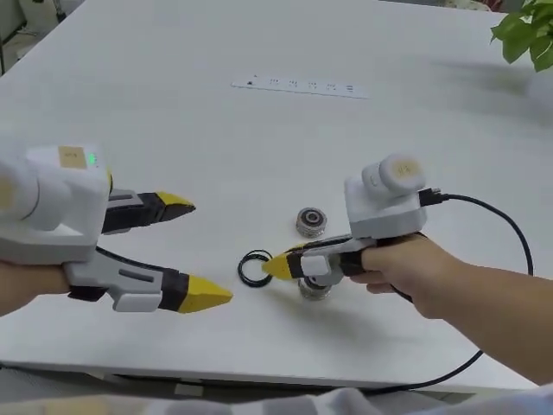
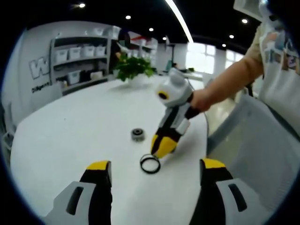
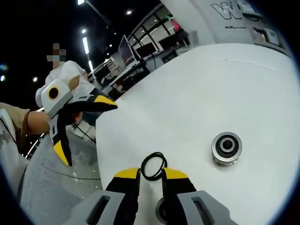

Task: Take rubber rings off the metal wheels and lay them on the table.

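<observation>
In the head view, your left gripper point(image 1: 192, 249) hangs wide open, well left of the metal wheel point(image 1: 311, 221). Your right gripper point(image 1: 275, 266) sits just nearer you than that wheel, its tips at the rubber ring point(image 1: 242, 270) lying flat on the table point(image 1: 259, 147). In the left gripper view, the ring point(image 2: 150, 173) lies near the wheel point(image 2: 137, 134), on your side of it, touching the right gripper's point(image 2: 164, 146) tip. In the right gripper view, your narrowed jaws flank the ring's point(image 3: 154, 153) near edge, left of the wheel point(image 3: 227, 147); whether they pinch it, you cannot tell.
</observation>
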The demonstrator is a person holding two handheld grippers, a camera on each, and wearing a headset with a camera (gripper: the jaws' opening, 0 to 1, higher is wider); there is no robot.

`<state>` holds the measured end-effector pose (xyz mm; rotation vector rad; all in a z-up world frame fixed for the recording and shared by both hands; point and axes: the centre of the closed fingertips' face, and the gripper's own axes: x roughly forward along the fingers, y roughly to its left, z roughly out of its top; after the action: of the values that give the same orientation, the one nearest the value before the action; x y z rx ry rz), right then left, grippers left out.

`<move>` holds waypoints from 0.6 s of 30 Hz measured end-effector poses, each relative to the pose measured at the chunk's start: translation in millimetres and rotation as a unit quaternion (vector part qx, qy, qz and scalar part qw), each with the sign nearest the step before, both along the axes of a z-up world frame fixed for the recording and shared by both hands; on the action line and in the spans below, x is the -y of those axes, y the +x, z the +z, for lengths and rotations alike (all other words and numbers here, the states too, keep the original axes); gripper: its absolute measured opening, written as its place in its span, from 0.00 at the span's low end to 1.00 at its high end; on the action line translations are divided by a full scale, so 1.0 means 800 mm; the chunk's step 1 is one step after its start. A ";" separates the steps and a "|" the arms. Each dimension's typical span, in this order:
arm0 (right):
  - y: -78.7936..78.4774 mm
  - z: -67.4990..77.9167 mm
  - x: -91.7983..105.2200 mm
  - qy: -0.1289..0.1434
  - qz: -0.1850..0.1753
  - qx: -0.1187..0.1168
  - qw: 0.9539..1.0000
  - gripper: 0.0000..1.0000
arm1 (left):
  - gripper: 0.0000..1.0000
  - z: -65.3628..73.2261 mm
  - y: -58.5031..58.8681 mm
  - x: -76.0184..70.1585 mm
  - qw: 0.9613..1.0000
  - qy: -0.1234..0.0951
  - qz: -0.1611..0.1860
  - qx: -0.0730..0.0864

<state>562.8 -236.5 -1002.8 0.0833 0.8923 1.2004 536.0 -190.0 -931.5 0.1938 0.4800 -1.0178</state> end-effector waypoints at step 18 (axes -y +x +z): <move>0.003 0.050 0.023 0.025 -0.007 0.066 0.997 0.39 | 0.78 0.023 -0.003 0.002 1.000 -0.011 0.009 0.011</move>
<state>565.1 -254.8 -962.8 0.0502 0.7452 1.2007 533.5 -191.7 -913.0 0.1810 0.4506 -1.0019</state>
